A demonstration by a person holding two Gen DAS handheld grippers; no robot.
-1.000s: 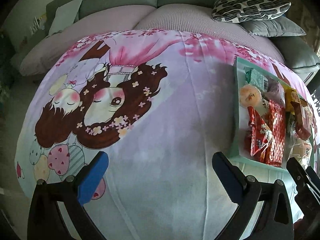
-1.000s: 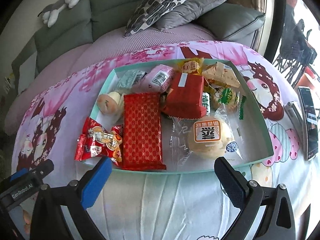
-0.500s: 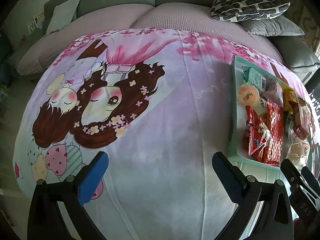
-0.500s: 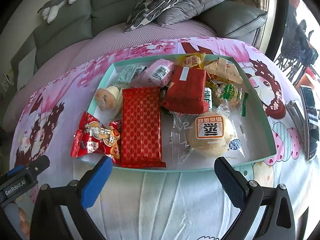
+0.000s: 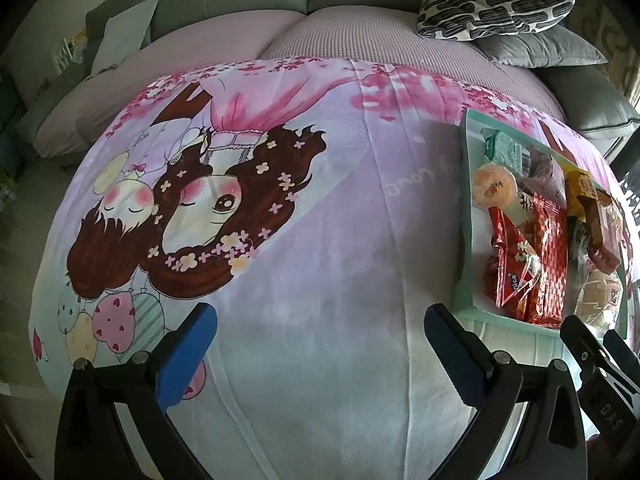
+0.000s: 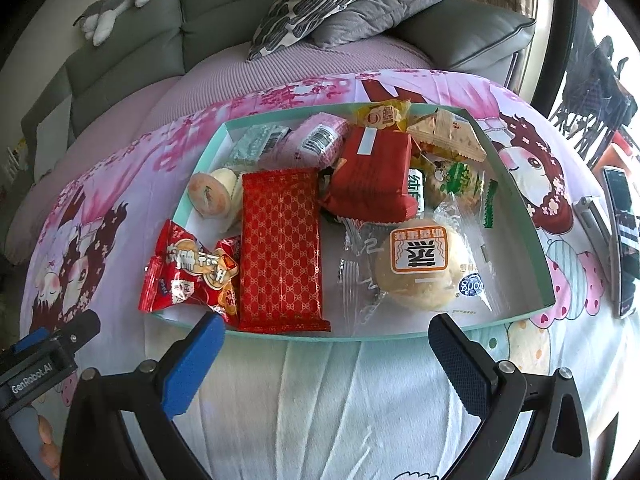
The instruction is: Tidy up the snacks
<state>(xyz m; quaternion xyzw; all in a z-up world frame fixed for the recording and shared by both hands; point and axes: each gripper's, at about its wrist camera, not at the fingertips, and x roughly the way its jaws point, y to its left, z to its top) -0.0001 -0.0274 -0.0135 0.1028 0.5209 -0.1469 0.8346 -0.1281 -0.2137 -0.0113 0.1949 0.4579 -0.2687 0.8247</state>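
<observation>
Cartoon-print tablecloth [image 6: 320,392] under a mint tray [image 6: 516,204] of wrapped snacks [image 6: 280,244]; both tools [image 5: 320,344] [image 6: 324,348] wide apart, empty.

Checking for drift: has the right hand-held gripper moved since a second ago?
Yes. The right hand-held gripper has closed in on the teal tray, now nearer its fingertips.

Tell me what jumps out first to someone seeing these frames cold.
The teal tray heaped with snacks, straight ahead of the open right gripper: a long red packet lies left of centre and a round bun in clear wrap sits near the front. Next, the cartoon-girl cloth covering the table, filling the left wrist view, where the left gripper hangs open over bare cloth with the tray off to its right.
</observation>
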